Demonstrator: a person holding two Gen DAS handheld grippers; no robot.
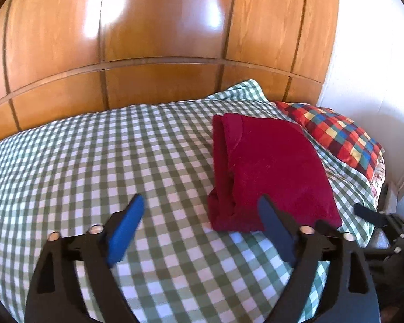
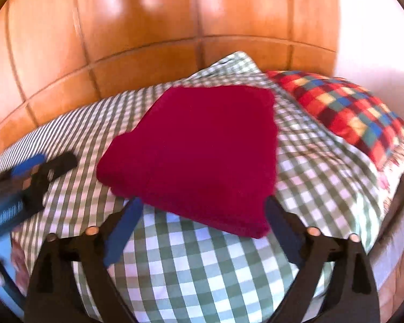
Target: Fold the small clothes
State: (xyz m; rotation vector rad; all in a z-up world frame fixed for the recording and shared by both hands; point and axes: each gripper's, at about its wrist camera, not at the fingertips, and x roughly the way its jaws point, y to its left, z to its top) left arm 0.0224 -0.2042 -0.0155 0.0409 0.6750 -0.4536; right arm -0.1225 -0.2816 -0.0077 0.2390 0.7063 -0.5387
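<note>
Garment: a dark red folded garment (image 1: 274, 172) lies flat on the bed's green-and-white checked cover (image 1: 94, 156), toward the side with the multicoloured checked pillow (image 1: 334, 134).
Garment and left fingers: in the left wrist view the left gripper (image 1: 202, 212) hovers at the near-left corner of the garment; its right finger crosses in front of the garment's near edge, its left blue finger (image 1: 126, 228) stands over bare cover. Nothing lies between the pads.
Garment and right fingers: in the right wrist view the right gripper (image 2: 202, 210) faces the garment's near edge; both fingertips meet that edge in the picture, and whether they touch the cloth cannot be told.
Finger state: both pairs stand wide apart and grip nothing.
Pose: both grippers point forward and down at the bed, side by side, toward the wooden headboard (image 1: 159, 40).
Cross views: each gripper shows at the edge of the other's view, blurred.
</note>
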